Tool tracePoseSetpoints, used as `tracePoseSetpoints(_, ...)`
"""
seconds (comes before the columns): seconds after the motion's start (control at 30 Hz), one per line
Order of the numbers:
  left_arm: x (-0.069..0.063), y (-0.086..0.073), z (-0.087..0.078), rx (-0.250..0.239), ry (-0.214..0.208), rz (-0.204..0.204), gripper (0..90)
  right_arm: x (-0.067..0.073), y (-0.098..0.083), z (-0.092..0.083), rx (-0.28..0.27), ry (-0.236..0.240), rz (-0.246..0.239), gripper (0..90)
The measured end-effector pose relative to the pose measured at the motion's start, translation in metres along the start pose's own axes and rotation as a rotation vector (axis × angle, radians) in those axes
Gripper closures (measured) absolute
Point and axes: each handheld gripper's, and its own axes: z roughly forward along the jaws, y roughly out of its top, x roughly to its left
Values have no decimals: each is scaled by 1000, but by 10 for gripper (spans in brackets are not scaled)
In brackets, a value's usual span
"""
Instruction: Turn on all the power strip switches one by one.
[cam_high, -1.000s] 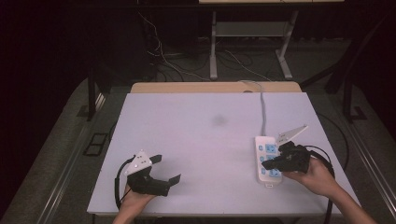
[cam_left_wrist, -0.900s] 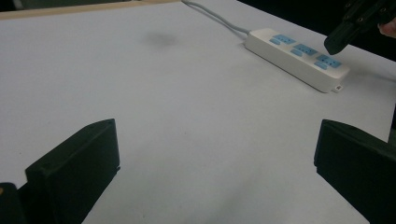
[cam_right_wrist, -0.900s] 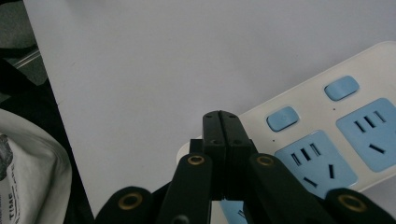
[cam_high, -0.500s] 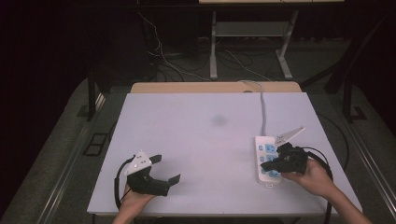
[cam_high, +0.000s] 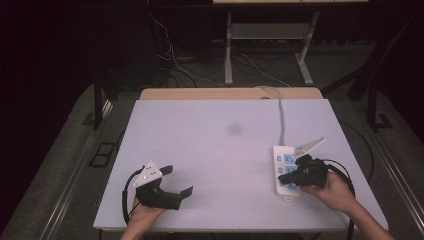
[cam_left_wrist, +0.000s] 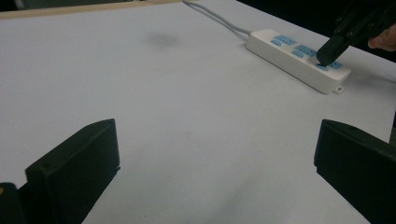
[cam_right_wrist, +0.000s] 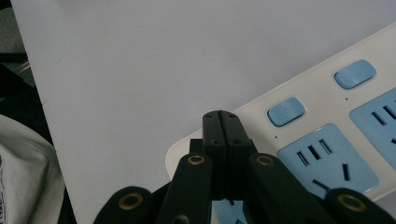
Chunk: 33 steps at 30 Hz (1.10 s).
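High view: near the tabletop's front edge, toward its front-left corner, the left gripper (cam_high: 176, 182) rests in the person's left hand (cam_high: 145, 214), its two jaws standing wide apart with nothing between them. Toward the front-right corner, the right hand (cam_high: 336, 192) holds the right gripper (cam_high: 283, 178), whose jaws are pressed together and hold nothing. Their tip sits over the front end of a white power strip (cam_high: 281, 161) with blue sockets.

The strip lies flat close to the tabletop's right edge, running lengthwise from front to back, and the right gripper comes at it from the right side, crossing its front half. A grey cord (cam_high: 281, 119) leaves the strip's far end and runs toward the back edge of the tabletop.

From the right gripper view, the closed jaws meet over the rounded front end of the power strip (cam_right_wrist: 327, 116), beside a small blue switch (cam_right_wrist: 286, 111) and a blue socket (cam_right_wrist: 327, 161); whether the tip touches the strip I cannot tell.

From the left gripper view, the open left jaws frame bare tabletop (cam_left_wrist: 187, 121), and farther off the power strip (cam_left_wrist: 292, 58) lies well apart from them, with the right gripper (cam_left_wrist: 327, 55) down on its blue sockets.
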Motion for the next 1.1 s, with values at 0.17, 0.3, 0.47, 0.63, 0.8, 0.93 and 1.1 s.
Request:
tracePoseSetpoints(0.17,-1,0,1,3,-3,4,0,0,-1,1,-7,-3,1,900)
tracePoseSetpoints(0.3,-1,0,1,5,-4,5,0,0,-2,1,-6,-1,-3,900)
tracePoseSetpoints(0.47,0,1,1,5,-2,6,0,-1,-2,2,-4,0,-6,900)
tracePoseSetpoints(0.63,-1,0,2,8,-5,7,0,-1,-1,4,-4,10,-14,900)
tracePoseSetpoints(0.8,-1,0,1,5,-3,8,0,0,-1,3,0,5,-12,900)
tracePoseSetpoints(0.93,1,0,0,4,1,1,0,-2,-2,2,4,15,1,900)
tracePoseSetpoints(1.1,1,0,0,8,0,5,0,-3,-2,1,-4,17,6,900)
